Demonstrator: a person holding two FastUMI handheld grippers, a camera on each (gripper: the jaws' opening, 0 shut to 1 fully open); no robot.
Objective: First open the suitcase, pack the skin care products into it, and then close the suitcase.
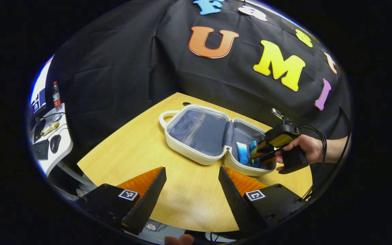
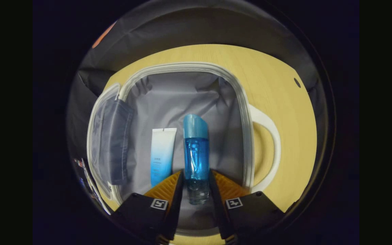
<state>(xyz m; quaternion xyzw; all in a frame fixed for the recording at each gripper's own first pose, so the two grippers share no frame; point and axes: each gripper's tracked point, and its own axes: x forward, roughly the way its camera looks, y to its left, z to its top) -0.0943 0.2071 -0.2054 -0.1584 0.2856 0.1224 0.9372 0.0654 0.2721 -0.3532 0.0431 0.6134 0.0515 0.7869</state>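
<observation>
**Blue bottle held inside the open suitcase**

The suitcase [image 1: 213, 143] lies open on the wooden table [image 1: 131, 149], its two halves flat and its white handles at the far left and near right ends. In the right gripper view, the right gripper [image 2: 196, 183] reaches into the grey-lined half with its jaws narrow, both fingers pressed on the lower body of a clear blue bottle [image 2: 196, 153]. The bottle's cap points away from the gripper, toward the far wall of the case. Just left of it, a white-and-blue tube [image 2: 162, 153] lies on the lining, near the bottle but apart from it.

In the left gripper view, the left gripper [image 1: 192, 183] hangs over bare table on the near side of the suitcase, jaws wide and holding nothing.

The risks, as I judge them: the bottle looks smooth and round, so it may roll on the soft lining once let go and knock the tube. If the bottle ends up leaning on the rim [image 2: 242, 112], the lid may not close cleanly. Pulling the fingers out carelessly could also snag the loose lining.
</observation>
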